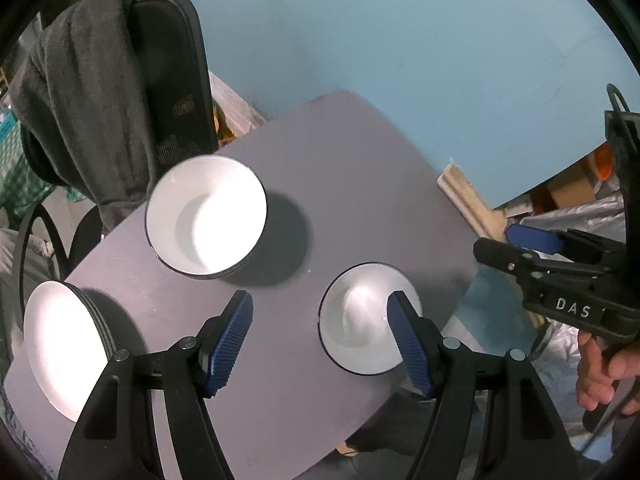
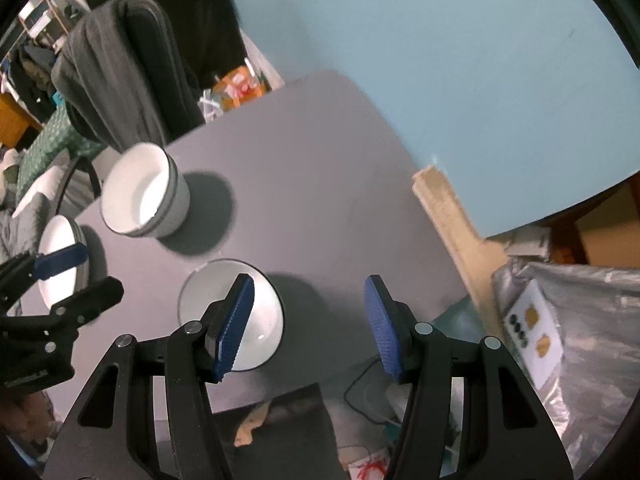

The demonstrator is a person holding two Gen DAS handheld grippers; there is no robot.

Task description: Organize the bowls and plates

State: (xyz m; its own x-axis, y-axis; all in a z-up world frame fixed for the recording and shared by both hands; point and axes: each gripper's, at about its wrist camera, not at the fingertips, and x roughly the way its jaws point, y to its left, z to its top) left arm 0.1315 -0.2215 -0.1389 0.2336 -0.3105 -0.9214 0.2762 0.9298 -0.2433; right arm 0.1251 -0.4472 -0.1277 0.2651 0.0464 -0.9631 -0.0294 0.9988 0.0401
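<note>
On the grey table (image 1: 360, 184) stand a stack of bowls (image 1: 206, 216), a stack of plates (image 1: 60, 344) at the left edge, and a single bowl (image 1: 360, 316) near the front. Left gripper (image 1: 320, 340) and right gripper (image 2: 310, 324) hover above, fingers spread, grasping nothing.

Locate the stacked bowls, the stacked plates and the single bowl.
stacked bowls (image 1: 206, 216): left wrist view, inner wall.
stacked plates (image 1: 60, 344): left wrist view, top plate's face.
single bowl (image 1: 360, 320): left wrist view, inside.
</note>
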